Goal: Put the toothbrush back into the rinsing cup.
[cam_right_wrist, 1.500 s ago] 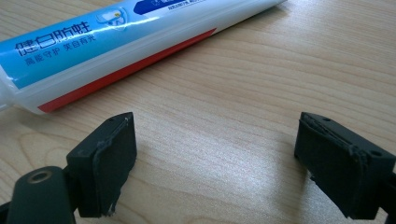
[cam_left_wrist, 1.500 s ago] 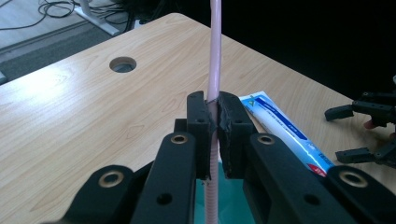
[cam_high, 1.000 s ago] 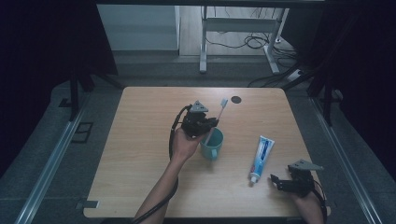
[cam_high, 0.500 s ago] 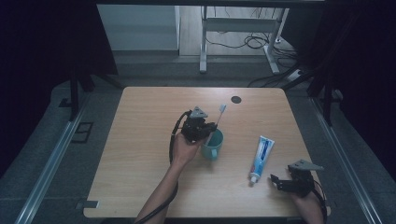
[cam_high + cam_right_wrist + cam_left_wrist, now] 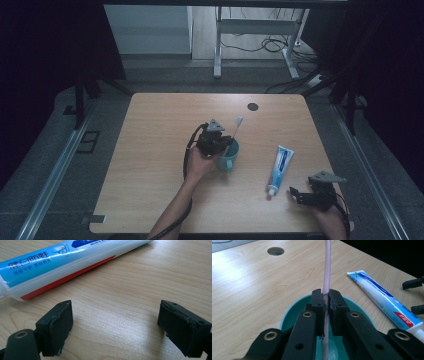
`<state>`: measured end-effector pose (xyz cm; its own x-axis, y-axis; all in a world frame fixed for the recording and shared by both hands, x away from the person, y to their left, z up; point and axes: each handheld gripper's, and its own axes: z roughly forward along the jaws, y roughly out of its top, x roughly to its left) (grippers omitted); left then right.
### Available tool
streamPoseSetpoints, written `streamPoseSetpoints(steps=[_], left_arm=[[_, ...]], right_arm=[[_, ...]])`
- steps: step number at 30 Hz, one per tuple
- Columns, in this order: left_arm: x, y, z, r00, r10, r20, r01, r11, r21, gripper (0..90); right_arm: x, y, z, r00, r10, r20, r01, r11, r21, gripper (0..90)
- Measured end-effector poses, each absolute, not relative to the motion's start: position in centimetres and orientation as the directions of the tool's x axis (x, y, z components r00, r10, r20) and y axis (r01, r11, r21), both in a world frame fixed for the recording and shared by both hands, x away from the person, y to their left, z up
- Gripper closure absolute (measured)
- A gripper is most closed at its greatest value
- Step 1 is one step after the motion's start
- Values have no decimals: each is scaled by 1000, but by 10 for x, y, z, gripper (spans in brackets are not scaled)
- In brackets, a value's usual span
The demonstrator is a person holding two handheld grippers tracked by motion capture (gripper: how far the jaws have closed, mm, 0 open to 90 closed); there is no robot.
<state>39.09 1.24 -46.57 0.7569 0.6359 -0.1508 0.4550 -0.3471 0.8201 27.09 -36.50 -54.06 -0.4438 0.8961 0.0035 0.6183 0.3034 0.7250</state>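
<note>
I have my left gripper (image 5: 223, 139) clamped on the thin pale pink plastic toothbrush (image 5: 327, 275), holding it upright over the round teal ceramic cup (image 5: 231, 158) near the middle of the light wooden table (image 5: 150, 150), its handle reaching down inside the cup; my right gripper (image 5: 115, 327) rests at the near right corner, jaws wide apart and empty, just beside the white and blue toothpaste tube (image 5: 280, 167) lying flat

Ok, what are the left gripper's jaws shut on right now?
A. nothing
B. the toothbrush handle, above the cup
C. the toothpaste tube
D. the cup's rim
B: in the left gripper view the left gripper pinches the pink toothbrush over the teal cup; the toothpaste lies apart on the table.
</note>
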Motion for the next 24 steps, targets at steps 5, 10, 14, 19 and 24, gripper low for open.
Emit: streamPoseSetpoints(steps=[5,10,14,19,24], left_arm=[[391,10,-469,757,636,-149,460,-357,813,835],[392,9,-472,755,639,-150,469,-366,804,833],[393,9,-473,748,643,-164,482,-356,801,831],[393,9,-473,748,643,-166,489,-364,793,827],[394,9,-474,747,642,-172,498,-369,784,807]], right_arm=[[271,-365,-541,-444,896,4,618,303,725,127],[271,-365,-541,-444,896,4,618,303,725,127],[271,-365,-541,-444,896,4,619,303,725,127],[271,-365,-541,-444,896,3,618,303,725,128],[271,-365,-541,-444,896,4,618,303,725,127]])
